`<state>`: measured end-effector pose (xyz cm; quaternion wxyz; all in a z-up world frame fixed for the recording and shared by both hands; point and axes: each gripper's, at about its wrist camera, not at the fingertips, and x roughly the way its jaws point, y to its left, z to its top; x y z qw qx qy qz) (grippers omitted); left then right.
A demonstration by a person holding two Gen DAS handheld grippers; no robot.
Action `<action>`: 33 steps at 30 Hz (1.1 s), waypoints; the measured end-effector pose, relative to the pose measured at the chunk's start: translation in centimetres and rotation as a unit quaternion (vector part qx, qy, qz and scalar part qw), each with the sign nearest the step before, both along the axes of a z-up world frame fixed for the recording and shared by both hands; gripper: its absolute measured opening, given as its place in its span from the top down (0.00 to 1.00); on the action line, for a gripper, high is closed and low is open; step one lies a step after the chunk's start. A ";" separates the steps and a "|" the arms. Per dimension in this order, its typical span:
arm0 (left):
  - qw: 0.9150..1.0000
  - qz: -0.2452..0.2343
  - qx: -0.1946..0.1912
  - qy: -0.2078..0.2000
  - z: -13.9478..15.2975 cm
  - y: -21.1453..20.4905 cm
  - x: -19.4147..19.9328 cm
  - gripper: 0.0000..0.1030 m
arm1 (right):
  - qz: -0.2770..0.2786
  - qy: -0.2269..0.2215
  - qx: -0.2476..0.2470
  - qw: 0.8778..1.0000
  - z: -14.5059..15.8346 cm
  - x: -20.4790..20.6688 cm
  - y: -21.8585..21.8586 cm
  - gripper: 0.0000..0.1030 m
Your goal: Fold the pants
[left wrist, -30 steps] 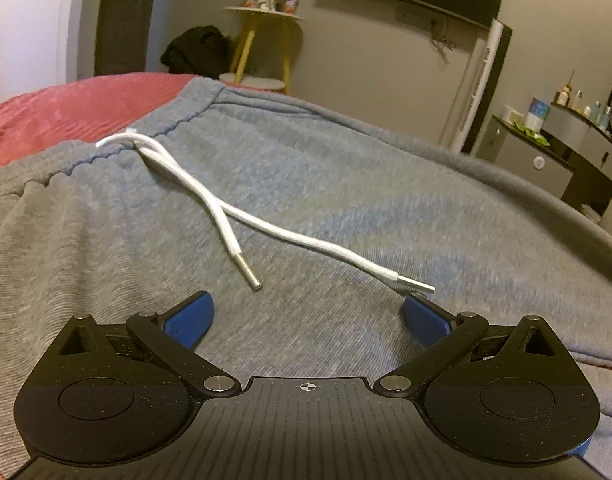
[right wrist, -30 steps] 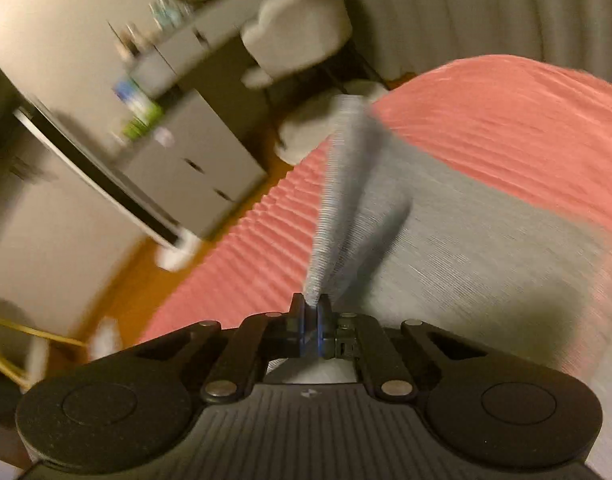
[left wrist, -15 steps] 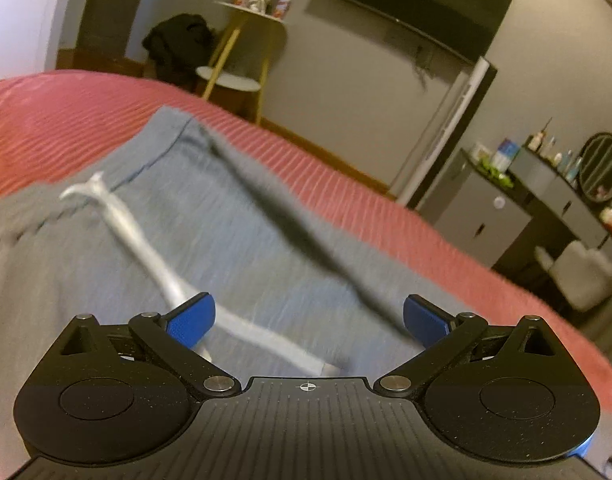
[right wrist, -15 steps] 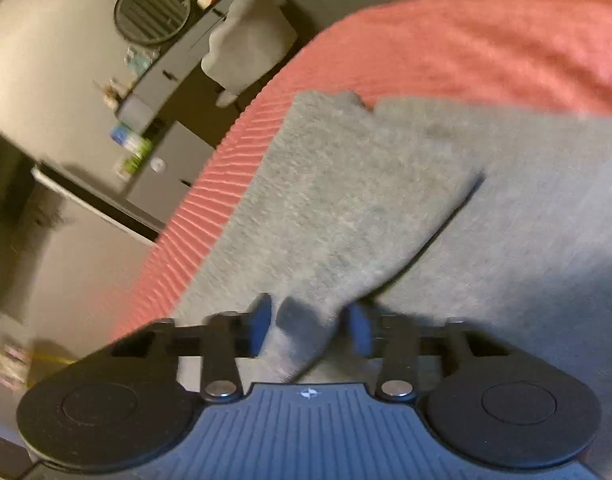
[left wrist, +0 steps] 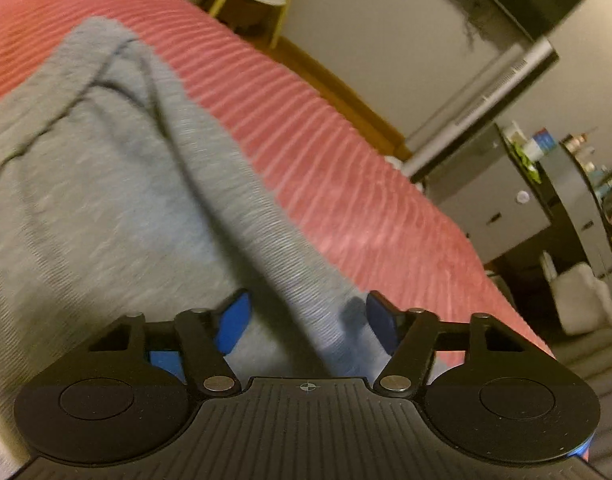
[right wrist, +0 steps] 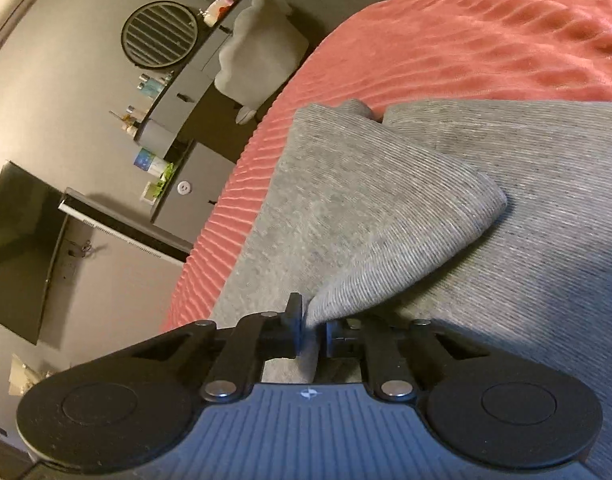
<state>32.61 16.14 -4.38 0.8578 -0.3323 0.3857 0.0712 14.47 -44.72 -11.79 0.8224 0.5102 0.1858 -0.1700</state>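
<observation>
My right gripper (right wrist: 310, 330) is closing on a fold of the grey pants (right wrist: 386, 208), the cloth pinched between its nearly shut pads at the lower middle of the frame; half a second ago those jaws stood apart around that fold. My left gripper (left wrist: 306, 320) was wide over the drawstring a second ago and is now closing, half open, around the pants' edge (left wrist: 297, 304) (pads not yet pressing, I judge). The pants lie on the red bedspread (right wrist: 486, 32), one flap doubled over, so the next fold looks ready to start
</observation>
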 end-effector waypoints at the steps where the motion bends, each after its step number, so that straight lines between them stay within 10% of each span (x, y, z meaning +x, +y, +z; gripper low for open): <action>1: 1.000 -0.011 0.009 0.009 0.1 -0.3 0.4 0.73 | -0.002 0.000 0.006 1.000 -0.2 0.2 -0.1 0.88; 2: 0.999 -0.019 0.015 0.021 0.2 -0.5 0.7 0.89 | -0.004 -0.003 0.009 1.000 -0.3 0.3 -0.2 0.88; 16: 0.992 -0.055 -0.003 -0.114 12.9 -0.9 -17.6 0.93 | -0.002 -0.025 -0.028 0.999 7.1 -5.5 -0.9 0.95; 21: 0.996 -0.058 0.001 -0.061 9.1 -1.3 -27.5 0.92 | -0.015 -0.027 -0.012 0.999 7.7 -12.2 -2.6 0.95; 27: 0.998 -0.016 -0.054 0.019 1.9 0.5 -30.9 0.91 | -0.032 0.082 -0.012 0.996 3.9 -15.1 -3.8 0.95; 33: 0.997 0.047 -0.064 0.006 1.4 3.6 -30.0 0.60 | -0.018 0.097 0.016 0.995 1.7 -14.8 -3.4 0.89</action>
